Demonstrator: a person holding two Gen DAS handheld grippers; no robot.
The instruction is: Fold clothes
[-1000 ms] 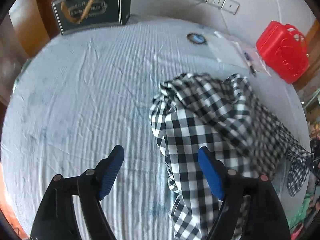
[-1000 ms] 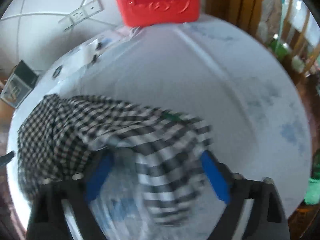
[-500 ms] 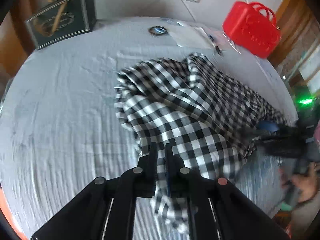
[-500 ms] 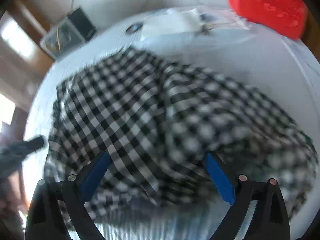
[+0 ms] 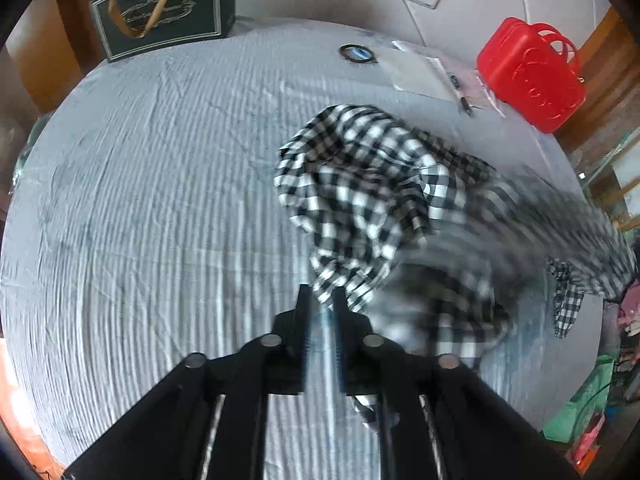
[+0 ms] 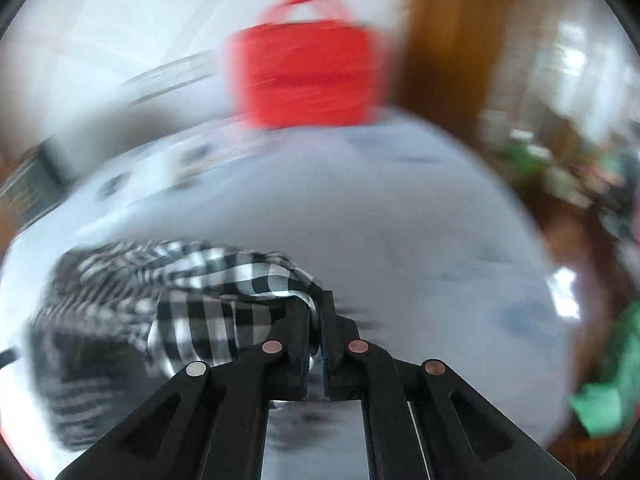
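My left gripper (image 5: 322,300) is pinched nearly closed on an edge of the black-and-white checked shirt (image 5: 360,192), the cloth caught between the two fingers and running up and away to the right. My right gripper (image 6: 316,312) is clamped the same way on another fold of that shirt (image 6: 224,280), which trails off to the left of its fingers. The shirt lies bunched on the pale striped tablecloth (image 5: 152,200), right of the table's middle, with one blurred part stretching toward the right edge.

At the far right of the table stands a red plastic basket (image 5: 532,76) with handles; from here I see only its side, so I cannot tell whether anything is inside. The right wrist view shows the same basket (image 6: 308,76), heavily smeared. A dark green gift bag (image 5: 164,8) with gold ribbon handles stands at the far left edge against the wall, its contents hidden. Between them lie a small round dark object (image 5: 357,53) and some clear packets (image 5: 420,72).
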